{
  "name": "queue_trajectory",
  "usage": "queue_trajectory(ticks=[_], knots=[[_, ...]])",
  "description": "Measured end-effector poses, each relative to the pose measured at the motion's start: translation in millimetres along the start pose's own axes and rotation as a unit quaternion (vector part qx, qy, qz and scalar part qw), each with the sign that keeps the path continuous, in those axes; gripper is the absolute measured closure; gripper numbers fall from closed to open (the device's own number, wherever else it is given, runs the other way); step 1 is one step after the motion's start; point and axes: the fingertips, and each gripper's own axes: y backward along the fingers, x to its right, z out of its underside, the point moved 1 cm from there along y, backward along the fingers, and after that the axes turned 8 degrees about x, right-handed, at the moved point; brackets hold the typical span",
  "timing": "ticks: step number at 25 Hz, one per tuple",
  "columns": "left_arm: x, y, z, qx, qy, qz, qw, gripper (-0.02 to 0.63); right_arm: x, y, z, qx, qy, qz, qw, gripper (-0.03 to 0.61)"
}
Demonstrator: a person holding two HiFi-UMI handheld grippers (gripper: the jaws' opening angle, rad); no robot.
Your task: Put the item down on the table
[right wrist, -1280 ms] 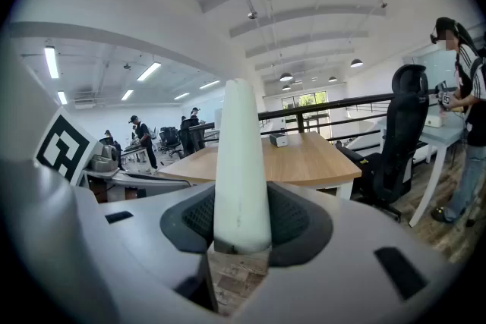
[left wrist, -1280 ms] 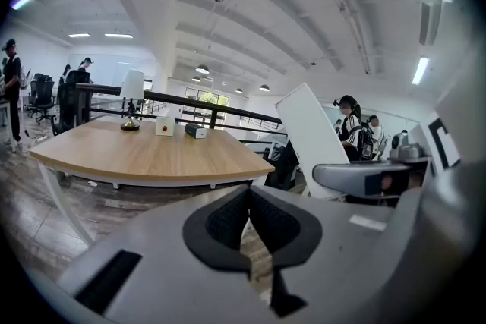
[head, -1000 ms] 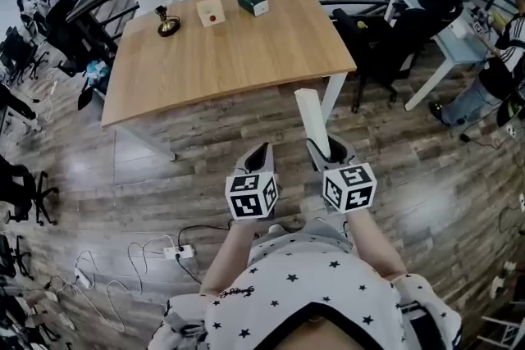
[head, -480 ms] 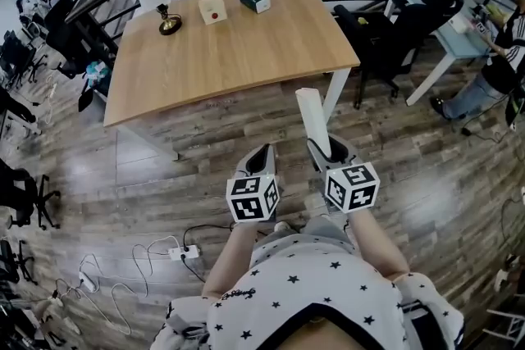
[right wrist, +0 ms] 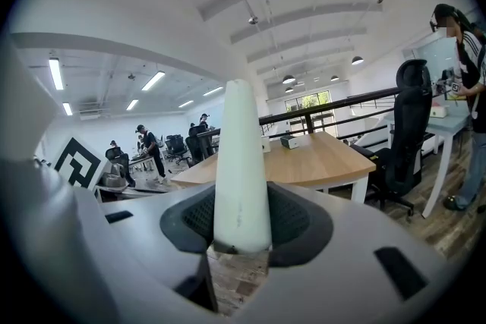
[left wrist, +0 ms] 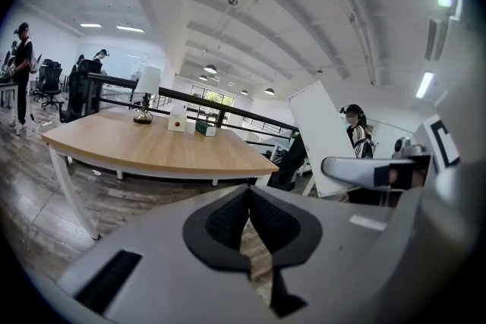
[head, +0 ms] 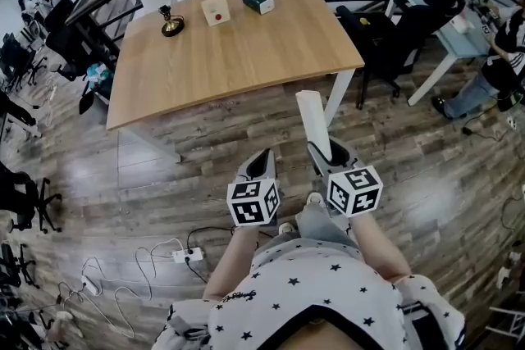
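A tall white tapered tube stands upright between the jaws of my right gripper, which is shut on its lower end; in the right gripper view the tube fills the middle between the pads. My left gripper hangs beside it, shut with nothing in it, and its pads meet. Both grippers are over the wood floor, short of the near edge of the wooden table. From the left gripper view the tube shows at the right, with the table ahead.
At the table's far end stand a lamp, a small white box with a red dot and a green box. A black chair sits right of the table. A power strip and cables lie on the floor at the left.
Both grippers and the person have moved slightly toward the table. The right gripper's hold on the white tube is the same, and the left stays shut.
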Motion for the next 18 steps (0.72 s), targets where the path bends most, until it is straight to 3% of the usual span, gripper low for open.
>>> queue_trajectory(ticks=[10, 18], knots=[[-23, -29, 0, -0.003, 0.012, -0.017, 0.9998, 0.603, 10, -42, -9, 0.005, -0.01, -0.02, 1.0, 0.433], [-56, -83, -26, -0.002, 0.019, -0.035, 0.9992, 0.603, 31, -113, -30, 0.01, -0.009, -0.043, 0.999, 0.433]])
